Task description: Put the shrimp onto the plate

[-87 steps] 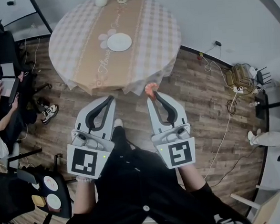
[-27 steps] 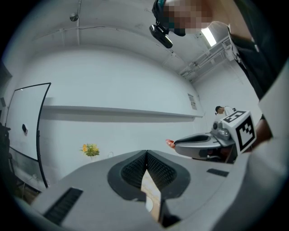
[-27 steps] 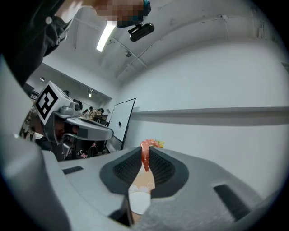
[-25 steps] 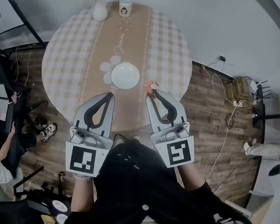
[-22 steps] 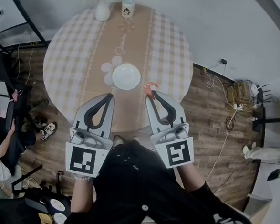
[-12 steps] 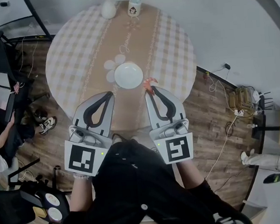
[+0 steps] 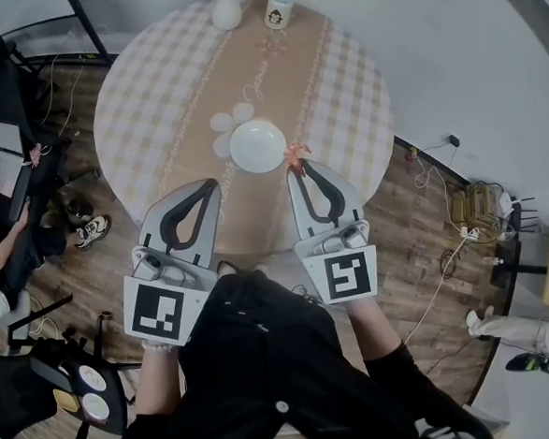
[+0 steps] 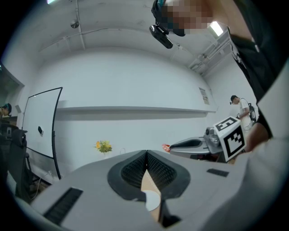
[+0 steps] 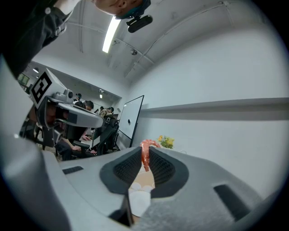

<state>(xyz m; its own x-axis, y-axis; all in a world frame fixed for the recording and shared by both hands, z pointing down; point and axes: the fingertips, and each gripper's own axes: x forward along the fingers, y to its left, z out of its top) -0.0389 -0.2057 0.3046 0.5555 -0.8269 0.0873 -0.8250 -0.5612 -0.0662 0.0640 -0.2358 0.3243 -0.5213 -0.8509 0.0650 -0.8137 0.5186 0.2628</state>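
- Firmly, the shrimp (image 7: pixel 296 152) is clamped at the tips of the right claw (image 7: pixel 296 167), just beside the plate (image 7: pixel 257 146) on the table (image 7: pixel 143 82).
- The left claw (image 7: pixel 207 185) is seen closed, empty.
- Script on the runner (image 7: pixel 278 73) cannot be read.

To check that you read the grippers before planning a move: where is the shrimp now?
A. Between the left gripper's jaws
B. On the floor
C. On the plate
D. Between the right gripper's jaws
D: the right gripper view shows the shrimp pinched between the jaws of the right gripper, and in the head view the plate is bare.
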